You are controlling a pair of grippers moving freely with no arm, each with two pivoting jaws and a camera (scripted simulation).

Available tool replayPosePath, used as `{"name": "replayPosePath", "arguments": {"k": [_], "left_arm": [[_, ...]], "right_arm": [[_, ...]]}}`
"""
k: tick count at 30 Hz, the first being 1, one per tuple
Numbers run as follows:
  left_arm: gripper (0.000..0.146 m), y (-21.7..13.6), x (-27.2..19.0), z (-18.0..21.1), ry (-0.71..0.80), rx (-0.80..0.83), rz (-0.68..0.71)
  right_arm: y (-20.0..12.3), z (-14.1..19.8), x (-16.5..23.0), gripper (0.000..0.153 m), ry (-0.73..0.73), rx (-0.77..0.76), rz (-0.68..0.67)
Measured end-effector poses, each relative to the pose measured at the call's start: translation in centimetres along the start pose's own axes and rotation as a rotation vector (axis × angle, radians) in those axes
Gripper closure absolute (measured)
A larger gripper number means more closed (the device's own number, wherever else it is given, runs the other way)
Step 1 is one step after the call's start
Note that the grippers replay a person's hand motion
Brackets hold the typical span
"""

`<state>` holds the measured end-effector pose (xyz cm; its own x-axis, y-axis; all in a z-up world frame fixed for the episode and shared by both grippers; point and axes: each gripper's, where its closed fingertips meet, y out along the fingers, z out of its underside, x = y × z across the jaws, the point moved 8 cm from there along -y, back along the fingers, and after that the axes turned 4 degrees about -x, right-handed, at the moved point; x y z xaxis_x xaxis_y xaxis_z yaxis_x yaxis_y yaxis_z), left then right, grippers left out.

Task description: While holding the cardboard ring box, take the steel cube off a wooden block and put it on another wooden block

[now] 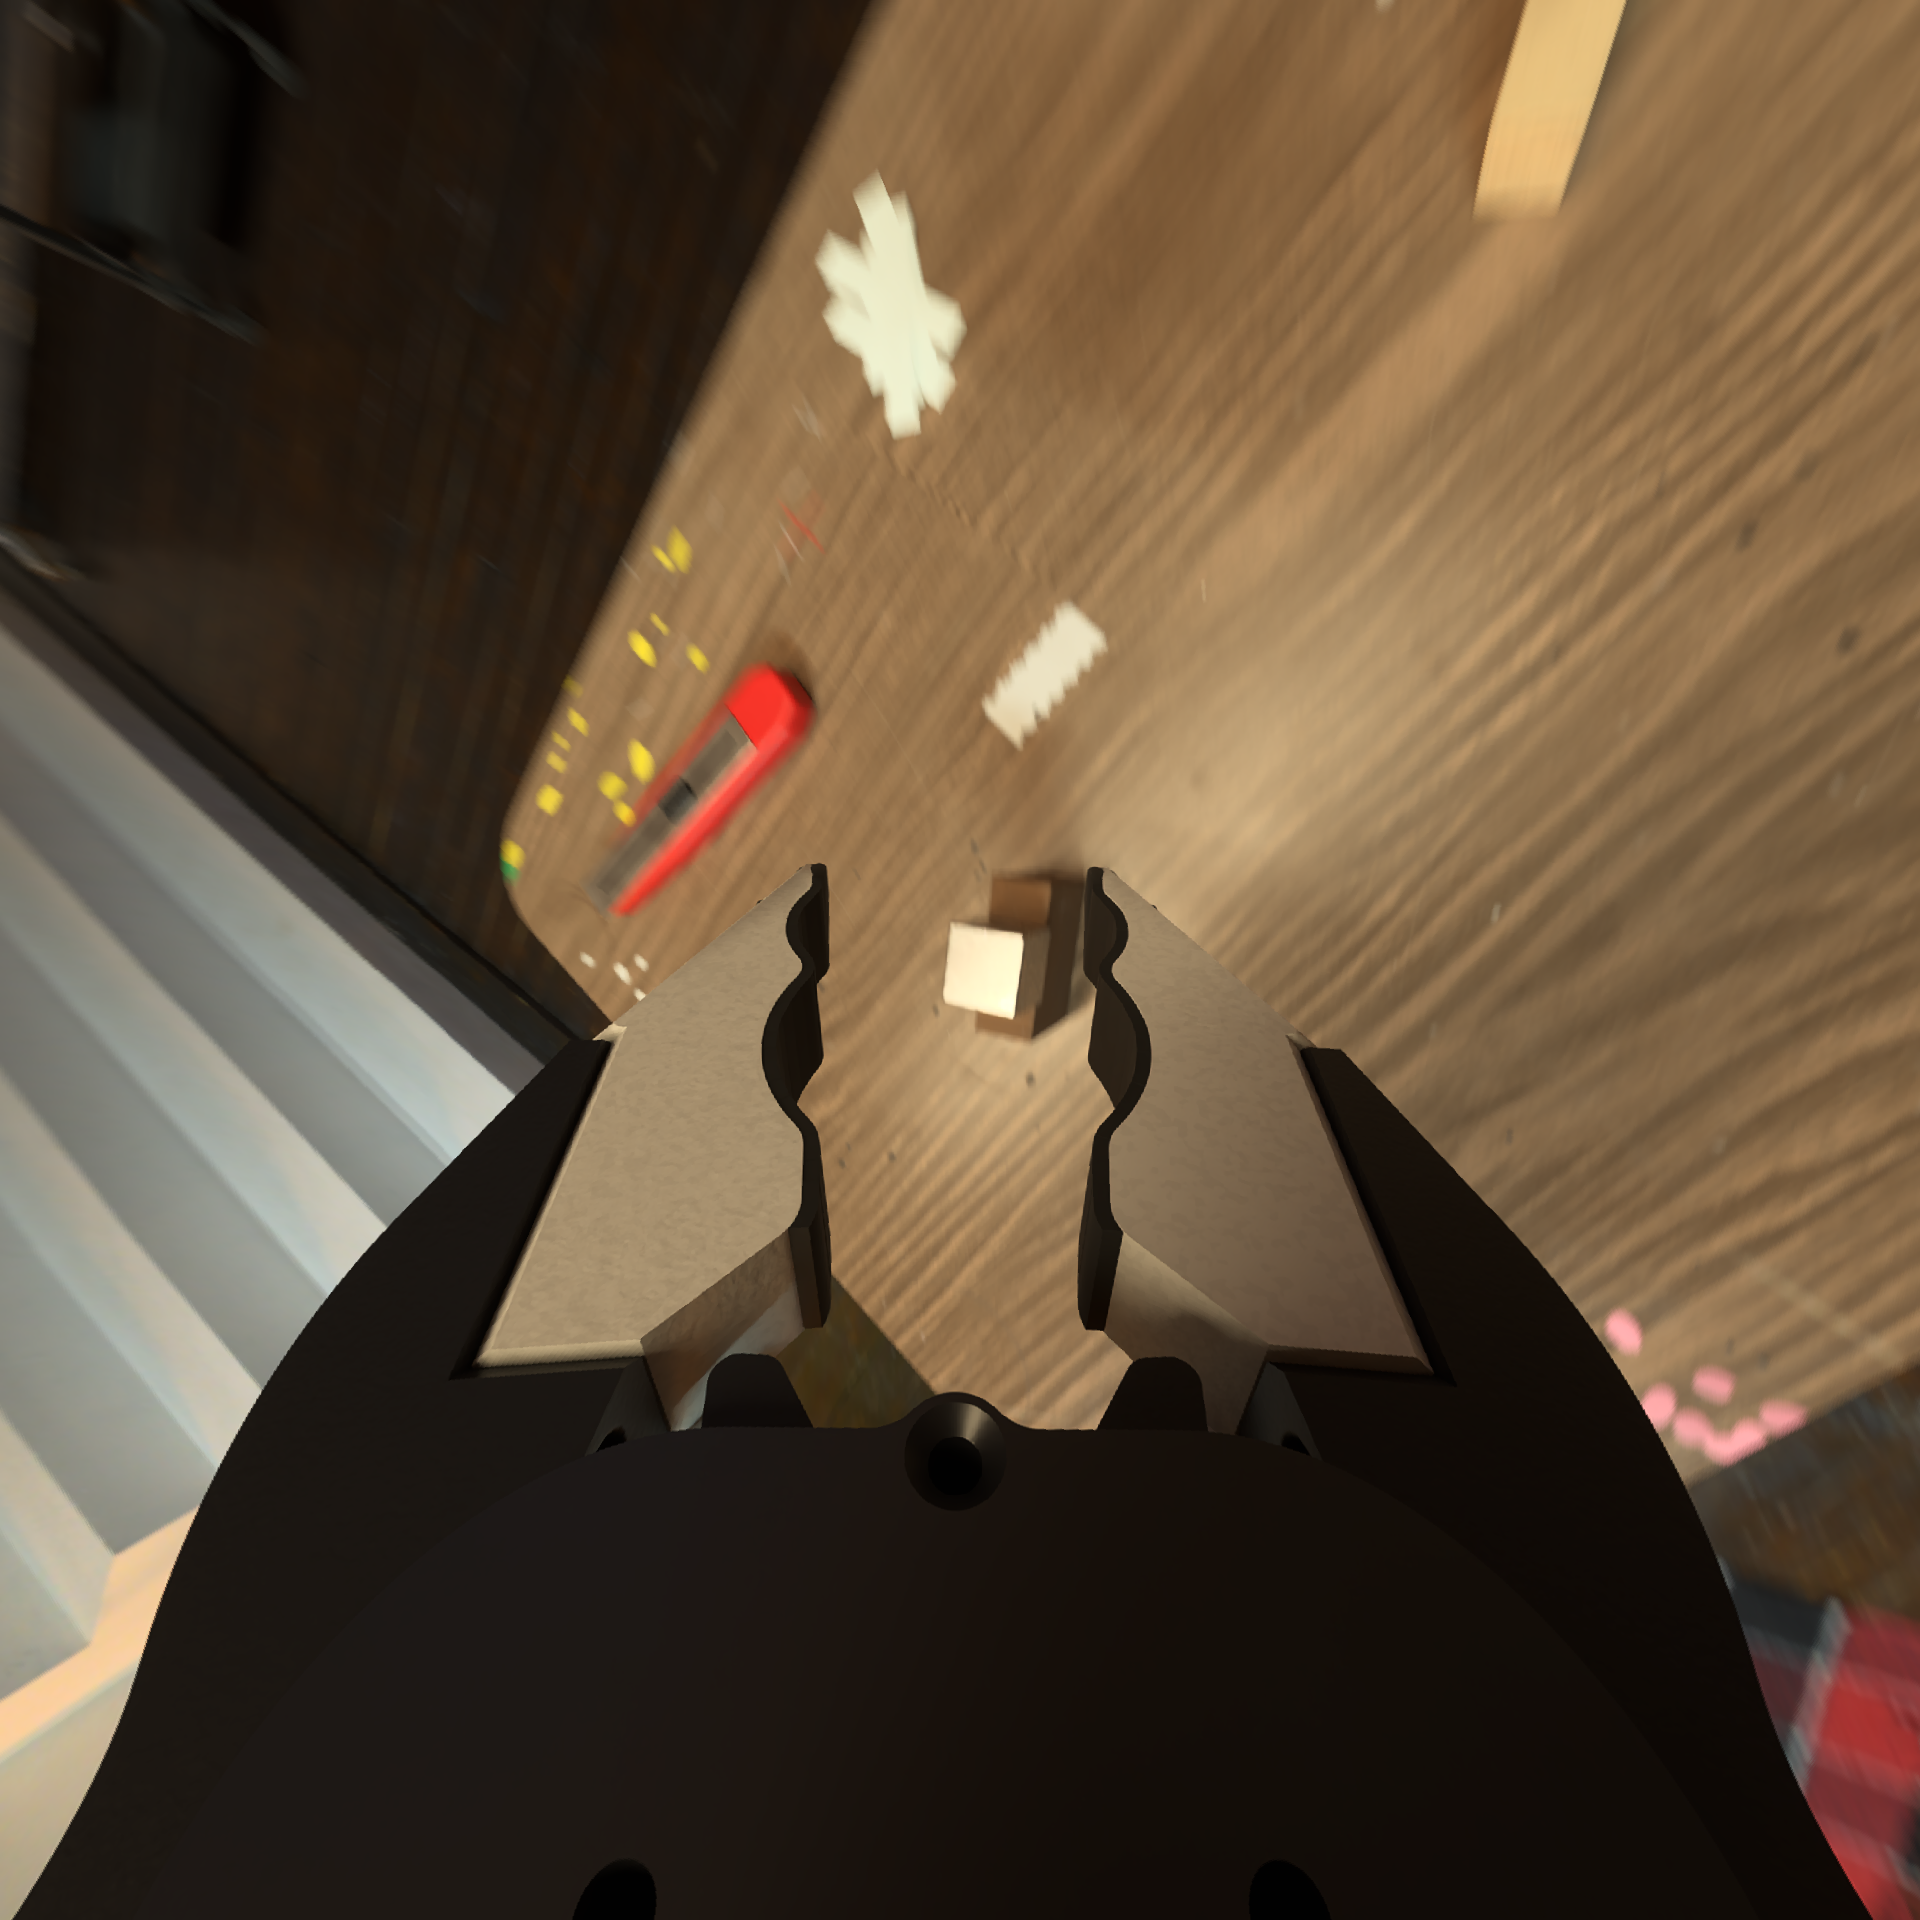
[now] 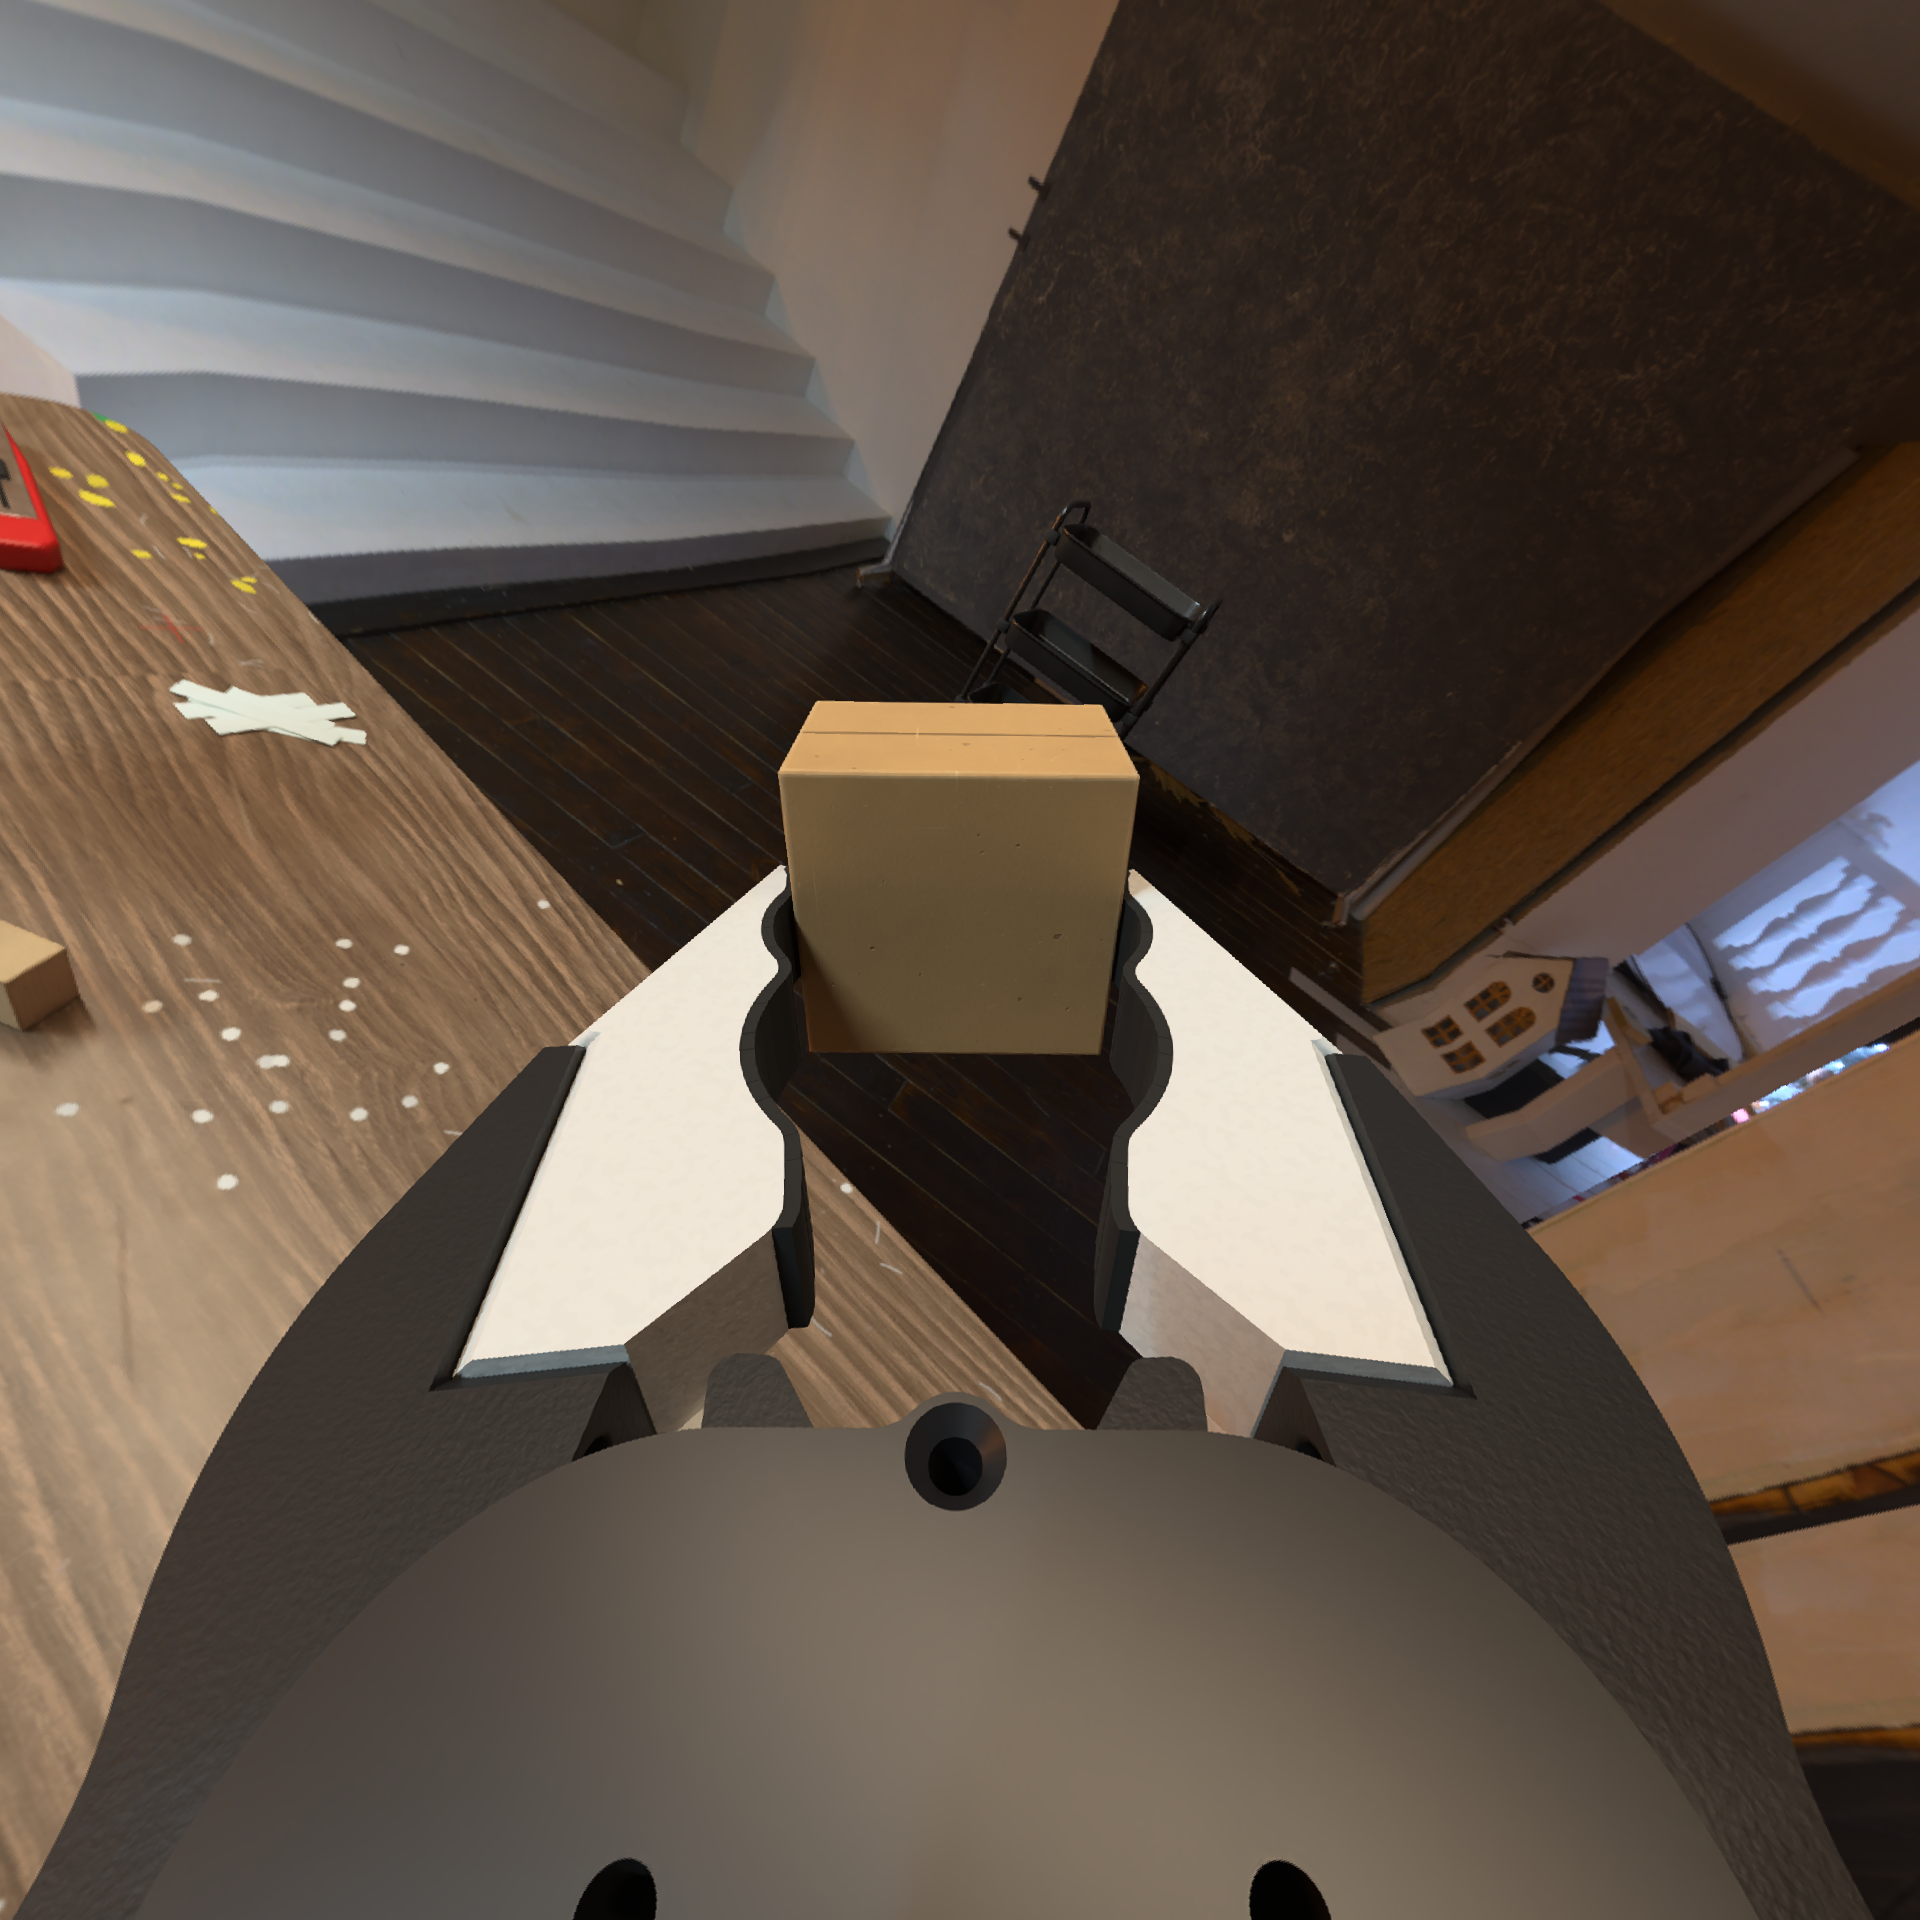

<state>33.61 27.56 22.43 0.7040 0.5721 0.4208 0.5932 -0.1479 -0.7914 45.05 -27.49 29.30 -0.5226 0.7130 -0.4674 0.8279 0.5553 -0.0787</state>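
In the left wrist view, a pale steel cube [image 1: 985,968] sits on a small brown wooden block [image 1: 1023,961] on the wooden table [image 1: 1351,727]. My left gripper [image 1: 956,883] is open and empty, above them, with the cube showing between its fingers farther down. A second, light wooden block [image 1: 1538,104] stands at the top right. In the right wrist view, my right gripper [image 2: 956,894] is shut on the tan cardboard ring box [image 2: 956,883] and holds it off the table's edge, above the dark floor. A wooden block's corner [image 2: 31,982] shows at the left edge.
A red utility knife [image 1: 717,779], a white star-shaped paper pile [image 1: 894,312], a white toothed piece [image 1: 1044,670] and yellow, white and pink specks lie on the table. The table's rounded corner [image 1: 520,883] is at the left. A black cart [image 2: 1091,623] stands on the floor.
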Motion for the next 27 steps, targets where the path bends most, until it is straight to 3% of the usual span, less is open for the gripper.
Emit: {"name": "replayPosePath", "arguments": {"k": [5, 7, 9, 11, 15, 17, 22, 27], "left_arm": [[0.084, 4.7, 1.0, 4.5, -0.034, 0.200, 0.222], [0.072, 6.2, 1.1, 5.6, -0.038, 0.233, 0.265], [0.071, 7.3, 1.2, 6.3, -0.018, 0.266, 0.277], [0.077, 8.1, 1.1, 6.6, -0.005, 0.285, 0.299], [0.112, 8.5, 1.2, 6.4, 0.003, 0.293, 0.322], [0.118, 8.1, 1.4, 6.3, -0.002, 0.303, 0.300], [0.118, 4.2, 2.4, 4.4, -0.030, 0.284, 0.171], [0.118, -2.8, 2.6, -2.6, 0.019, 0.220, -0.040]], "right_arm": [[0.2, 0.0, 0.1, 0.093, -0.006, 0.018, -0.007], [0.2, -0.1, 0.2, 0.093, -0.001, 0.009, -0.012], [0.5, -0.1, 0.3, 0.093, 0.002, 0.009, -0.018], [1.0, 0.2, 0.5, 0.093, 0.002, 0.027, -0.026], [2.1, 0.8, 1.0, 0.093, -0.037, 0.082, -0.032], [2.4, 0.9, 1.2, 0.093, -0.058, 0.098, -0.037], [2.1, 0.6, 1.1, 0.093, -0.049, 0.068, -0.045], [1.2, 0.3, 0.5, 0.093, -0.018, 0.031, -0.035]]}}
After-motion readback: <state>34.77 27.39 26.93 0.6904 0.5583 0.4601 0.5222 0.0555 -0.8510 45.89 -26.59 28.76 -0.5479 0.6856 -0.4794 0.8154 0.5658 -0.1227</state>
